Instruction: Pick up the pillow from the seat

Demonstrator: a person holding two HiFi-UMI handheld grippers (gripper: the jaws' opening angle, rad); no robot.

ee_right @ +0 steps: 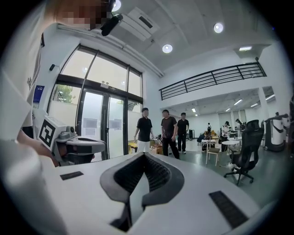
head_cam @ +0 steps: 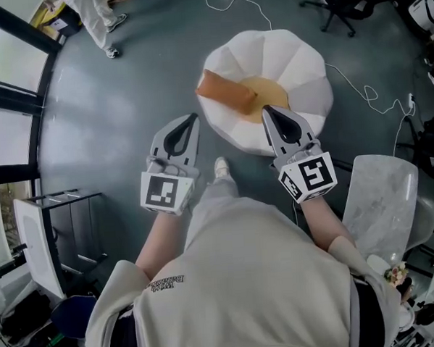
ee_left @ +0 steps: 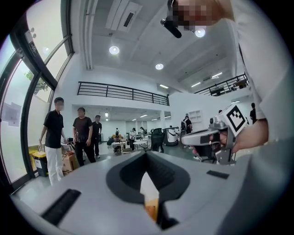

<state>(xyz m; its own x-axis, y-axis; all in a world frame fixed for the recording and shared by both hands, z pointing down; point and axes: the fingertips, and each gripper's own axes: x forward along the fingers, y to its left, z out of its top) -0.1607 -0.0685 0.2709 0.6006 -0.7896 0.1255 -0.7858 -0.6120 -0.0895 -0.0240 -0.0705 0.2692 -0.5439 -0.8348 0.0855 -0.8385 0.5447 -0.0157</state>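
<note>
An orange-brown pillow lies aslant on the left part of a round white petal-shaped seat with a tan middle. Both grippers are held level in the air in front of the person, and neither touches the pillow. My left gripper points past the seat's left edge, its jaws shut and empty. The tip of my right gripper is over the seat's near part, just right of the pillow, also shut on nothing. In the left gripper view, bits of white seat and orange pillow show through the gap below the shut jaws.
A white cable trails over the grey floor right of the seat. An office chair stands at the back right and a pale marbled chair at the near right. Three people stand by the glass doors. A rack is at the left.
</note>
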